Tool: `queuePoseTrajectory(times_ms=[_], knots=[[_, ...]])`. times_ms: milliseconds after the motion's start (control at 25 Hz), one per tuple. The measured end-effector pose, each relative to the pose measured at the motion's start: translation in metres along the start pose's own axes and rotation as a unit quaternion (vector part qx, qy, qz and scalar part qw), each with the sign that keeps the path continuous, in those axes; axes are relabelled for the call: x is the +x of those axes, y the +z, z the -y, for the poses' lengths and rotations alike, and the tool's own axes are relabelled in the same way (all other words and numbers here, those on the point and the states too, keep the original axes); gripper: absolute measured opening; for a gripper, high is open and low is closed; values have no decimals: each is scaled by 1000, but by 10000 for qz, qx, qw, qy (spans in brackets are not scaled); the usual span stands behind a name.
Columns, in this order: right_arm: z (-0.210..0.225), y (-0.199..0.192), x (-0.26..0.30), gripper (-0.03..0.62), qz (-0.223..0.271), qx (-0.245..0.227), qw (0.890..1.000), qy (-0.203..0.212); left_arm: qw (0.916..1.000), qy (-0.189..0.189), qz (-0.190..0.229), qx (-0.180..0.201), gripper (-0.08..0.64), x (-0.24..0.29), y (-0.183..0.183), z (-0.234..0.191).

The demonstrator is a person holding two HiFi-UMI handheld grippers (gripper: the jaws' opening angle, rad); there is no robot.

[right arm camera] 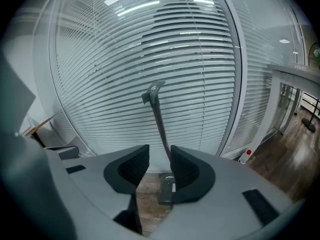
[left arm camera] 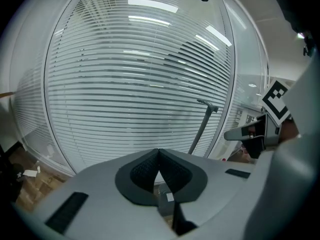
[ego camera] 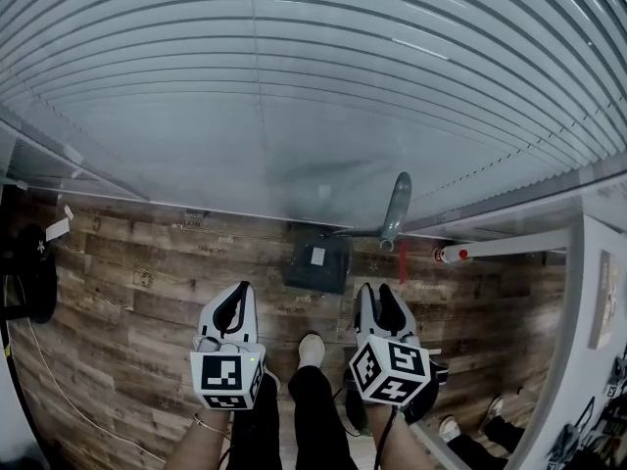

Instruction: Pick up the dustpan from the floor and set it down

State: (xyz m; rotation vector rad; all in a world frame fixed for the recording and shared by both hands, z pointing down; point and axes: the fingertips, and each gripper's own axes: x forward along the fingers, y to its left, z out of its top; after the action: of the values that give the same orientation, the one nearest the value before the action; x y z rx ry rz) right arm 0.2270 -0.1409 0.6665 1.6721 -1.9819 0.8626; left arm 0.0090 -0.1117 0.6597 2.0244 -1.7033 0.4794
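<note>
Wood floor [ego camera: 127, 292]; dustpan [ego camera: 317, 262] by blinds [ego camera: 294, 86]; red-tipped bar [ego camera: 509, 247] beside; shoe [ego camera: 312, 349] near

Count: 1 dustpan [ego camera: 318, 262]; 2 tools – L tool [ego camera: 238, 292], R tool [ego camera: 380, 294].

Slatted blinds [ego camera: 294, 86], wood-plank floor [ego camera: 137, 292] — red-tipped white pole [ego camera: 509, 246]

Dark grey dustpan [ego camera: 318, 262] on wood floor, long handle upright against blinds.
</note>
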Motion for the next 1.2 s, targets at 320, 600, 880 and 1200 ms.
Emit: queuePoseTrajectory(times_ms=[320, 600, 880, 1200], knots=[[-2, 4, 10, 164, 85, -83, 9999, 32, 9999, 58, -77, -37, 17, 2, -10, -6], [1, 9, 23, 172, 141, -163, 9998, 25, 9999, 82, -61, 16, 17, 9, -8, -12], [2, 18, 38, 173, 200, -307, 9993, 43, 9999, 32, -77, 86, 17, 19, -8, -11], [0, 24, 56, 173, 217, -305, 9992, 142, 9999, 50, -113, 97, 17, 26, -9, -12]])
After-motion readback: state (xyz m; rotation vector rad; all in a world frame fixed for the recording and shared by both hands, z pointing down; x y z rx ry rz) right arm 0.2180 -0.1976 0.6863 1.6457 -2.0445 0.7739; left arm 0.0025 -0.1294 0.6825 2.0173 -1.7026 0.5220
